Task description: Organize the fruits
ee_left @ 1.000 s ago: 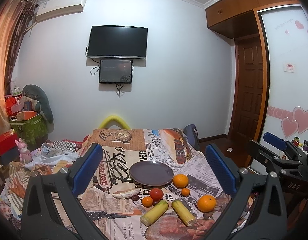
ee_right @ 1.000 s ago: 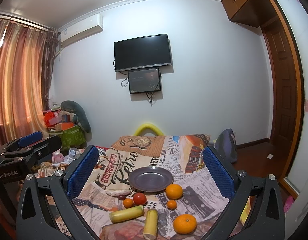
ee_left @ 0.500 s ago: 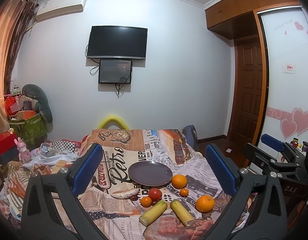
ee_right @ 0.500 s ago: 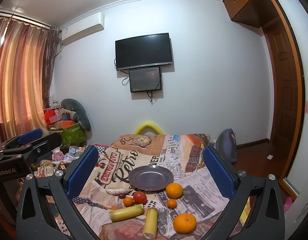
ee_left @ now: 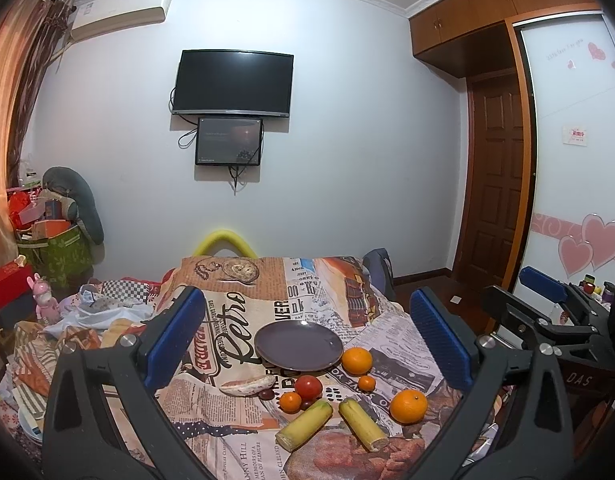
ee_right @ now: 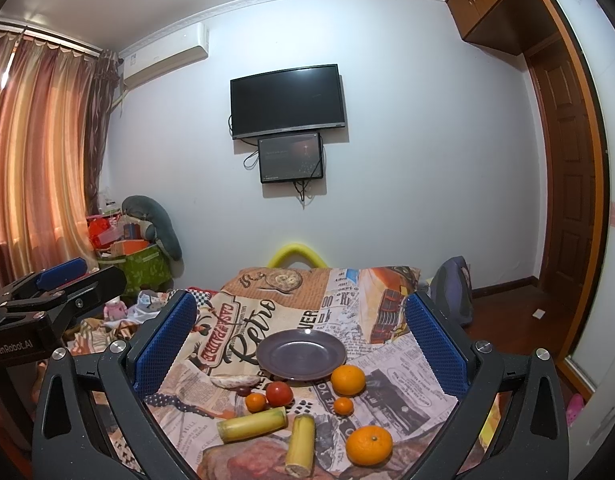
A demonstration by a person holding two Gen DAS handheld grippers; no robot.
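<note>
A dark purple plate (ee_left: 298, 345) (ee_right: 301, 355) lies empty on a newsprint-patterned cloth (ee_left: 235, 436). In front of it lie a red tomato (ee_left: 308, 386) (ee_right: 279, 393), two large oranges (ee_left: 356, 360) (ee_left: 408, 406), two small tangerines (ee_left: 290, 402) (ee_left: 366, 383), two yellow corn pieces (ee_left: 304, 425) (ee_left: 362, 424) and a pale sweet potato (ee_left: 247, 385). My left gripper (ee_left: 307, 340) is open and empty, held above and short of the fruit. My right gripper (ee_right: 299, 340) is open and empty too, beside it on the right.
The cloth covers a table that ends at a white wall with a TV (ee_left: 233, 83). Clutter, boxes and a green bag (ee_left: 55, 252) fill the left side. A wooden door (ee_left: 495, 176) and a wardrobe stand on the right.
Both grippers have drifted slightly; the fruit and plate sit a touch lower left in the left view. Nothing on the cloth has moved.
</note>
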